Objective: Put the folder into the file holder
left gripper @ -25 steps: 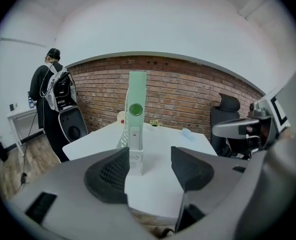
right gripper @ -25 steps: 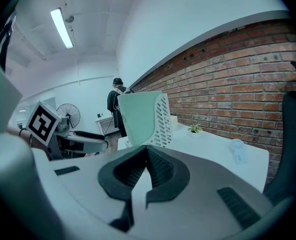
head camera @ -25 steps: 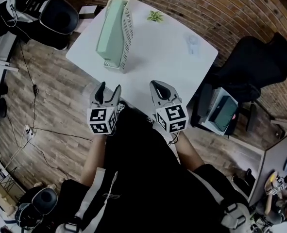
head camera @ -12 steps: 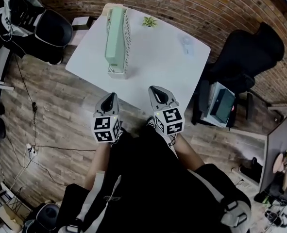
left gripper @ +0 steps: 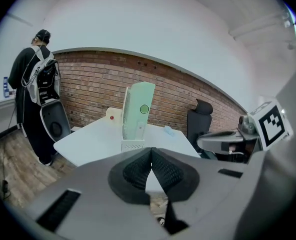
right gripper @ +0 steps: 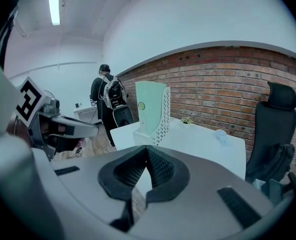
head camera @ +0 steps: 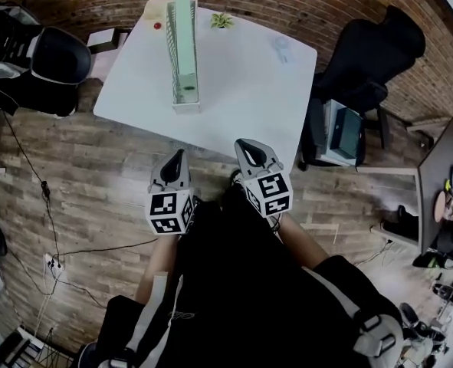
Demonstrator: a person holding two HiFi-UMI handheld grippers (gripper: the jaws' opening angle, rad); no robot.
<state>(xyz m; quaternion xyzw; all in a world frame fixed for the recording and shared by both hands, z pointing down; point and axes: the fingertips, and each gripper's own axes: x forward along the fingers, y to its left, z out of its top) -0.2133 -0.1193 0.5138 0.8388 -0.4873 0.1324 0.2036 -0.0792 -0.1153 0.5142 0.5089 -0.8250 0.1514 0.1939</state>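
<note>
The tabletop [head camera: 241, 75] is white. The folder [head camera: 183, 21] is pale green, and the file holder [head camera: 186, 104] is white with perforated sides. By the tabletop's far edge is a green plant [head camera: 221, 21]. The left gripper [head camera: 176, 155] and right gripper [head camera: 244, 145] are grey, with black-and-white square-patterned cubes.

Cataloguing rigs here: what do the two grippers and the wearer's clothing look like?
Both the left gripper and right gripper are grey, with tapered jaws lined in black ribbed pads, each carrying a white cube of black square markers. The person wears black.
</note>
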